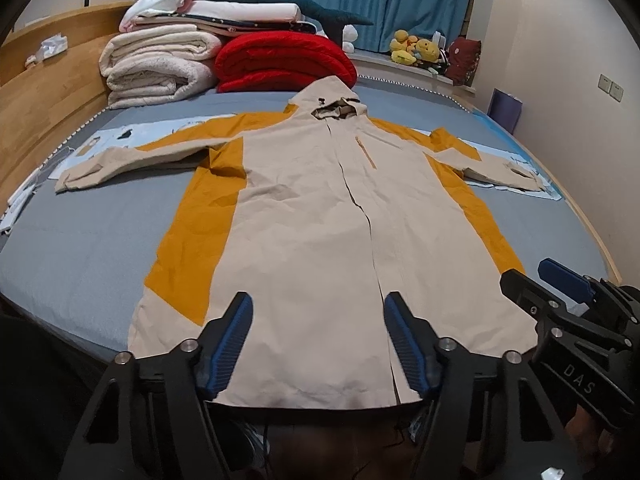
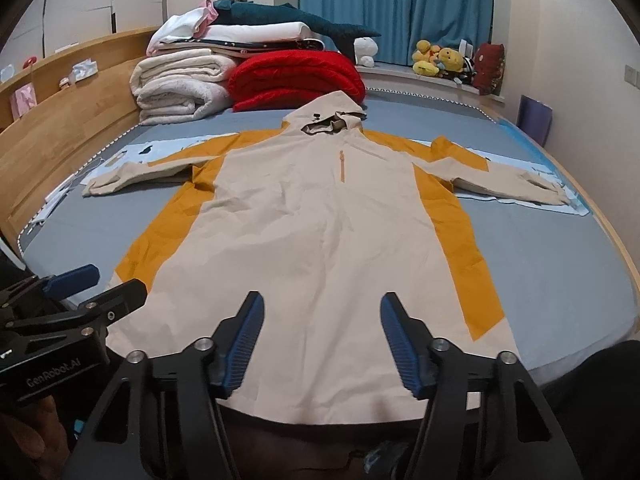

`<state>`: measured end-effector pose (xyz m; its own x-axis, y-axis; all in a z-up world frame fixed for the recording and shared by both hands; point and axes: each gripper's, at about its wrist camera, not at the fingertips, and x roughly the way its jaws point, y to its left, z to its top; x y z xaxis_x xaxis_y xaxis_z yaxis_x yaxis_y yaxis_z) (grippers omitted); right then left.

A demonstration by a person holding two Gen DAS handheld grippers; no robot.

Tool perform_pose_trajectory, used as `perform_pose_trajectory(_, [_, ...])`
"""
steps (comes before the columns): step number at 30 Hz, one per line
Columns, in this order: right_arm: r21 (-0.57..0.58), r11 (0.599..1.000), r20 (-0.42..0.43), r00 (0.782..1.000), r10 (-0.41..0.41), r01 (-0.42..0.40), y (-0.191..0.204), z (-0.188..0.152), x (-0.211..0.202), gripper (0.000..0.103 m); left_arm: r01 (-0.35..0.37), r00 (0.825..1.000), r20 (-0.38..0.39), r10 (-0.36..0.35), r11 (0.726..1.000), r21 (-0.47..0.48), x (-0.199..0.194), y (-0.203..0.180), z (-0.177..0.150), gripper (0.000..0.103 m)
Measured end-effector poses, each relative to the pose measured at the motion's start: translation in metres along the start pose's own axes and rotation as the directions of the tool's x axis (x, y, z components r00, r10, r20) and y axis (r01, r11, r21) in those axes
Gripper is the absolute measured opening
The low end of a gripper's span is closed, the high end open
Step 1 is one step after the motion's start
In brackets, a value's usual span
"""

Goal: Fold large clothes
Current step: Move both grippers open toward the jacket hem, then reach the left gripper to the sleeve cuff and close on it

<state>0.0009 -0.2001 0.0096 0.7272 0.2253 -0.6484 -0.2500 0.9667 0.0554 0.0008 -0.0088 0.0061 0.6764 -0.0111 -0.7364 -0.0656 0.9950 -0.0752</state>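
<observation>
I have the large beige fabric jacket with mustard-yellow side panels and a hood (image 1: 304, 216) spread flat, front side up, on the grey-blue bed (image 1: 80, 248). Its long axis runs straight away from both claws: the hem lies just under and ahead of the fingertips, and the hood is at the far end, near the folded red blanket (image 1: 284, 68).

The left claw (image 1: 318, 330) hovers over the hem, roughly above the front zip line, jaws apart with nothing between them. The right claw (image 2: 322, 332) sits just beside it on its right, over the right half of the hem, jaws likewise parted and gripping nothing.

The sleeves stretch out crosswise, well off to either side of the claws. The left sleeve cuff (image 1: 68, 180) lies far ahead and left of my left claw; the right sleeve cuff (image 2: 556, 198) lies far ahead and right of my right claw. So I judge each claw is nearer to its own side's sleeve or hem corner.
</observation>
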Motion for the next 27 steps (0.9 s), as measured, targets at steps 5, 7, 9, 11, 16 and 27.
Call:
perform_pose_trajectory(5, [0.004, 1.0, 0.029, 1.0, 0.007, -0.007, 0.003, 0.004, -0.004, 0.038, -0.043, 0.999, 0.029, 0.043, 0.999, -0.011, -0.007, 0.005, 0.011, 0.056])
perform_pose_trajectory(7, [0.004, 1.0, 0.043, 0.999, 0.004, -0.005, 0.003, 0.006, -0.005, 0.035, -0.06, 0.998, 0.02, 0.061, 0.998, -0.031, -0.01, 0.008, 0.018, 0.056])
perform_pose_trajectory(9, [0.0, 1.0, 0.056, 0.998, -0.007, 0.007, 0.003, 0.007, -0.005, 0.035, -0.059, 0.998, 0.004, 0.059, 0.996, -0.073, -0.016, 0.012, 0.03, 0.056])
perform_pose_trajectory(11, [0.002, 1.0, 0.064, 0.998, -0.014, 0.014, 0.001, 0.009, -0.005, 0.035, -0.051, 0.996, 0.065, 0.056, 0.995, -0.085, -0.028, 0.013, 0.042, 0.056])
perform_pose_trajectory(16, [0.048, 0.999, 0.067, 0.998, 0.001, -0.004, -0.013, 0.018, -0.001, 0.049, -0.085, 0.986, 0.143, 0.086, 0.996, -0.013, -0.021, 0.01, 0.057, 0.058])
perform_pose_trajectory(27, [0.027, 1.0, 0.172, 0.985, 0.011, -0.016, -0.034, 0.103, 0.01, 0.079, -0.036, 0.982, 0.186, 0.042, 0.999, -0.033, 0.008, 0.019, 0.145, 0.061])
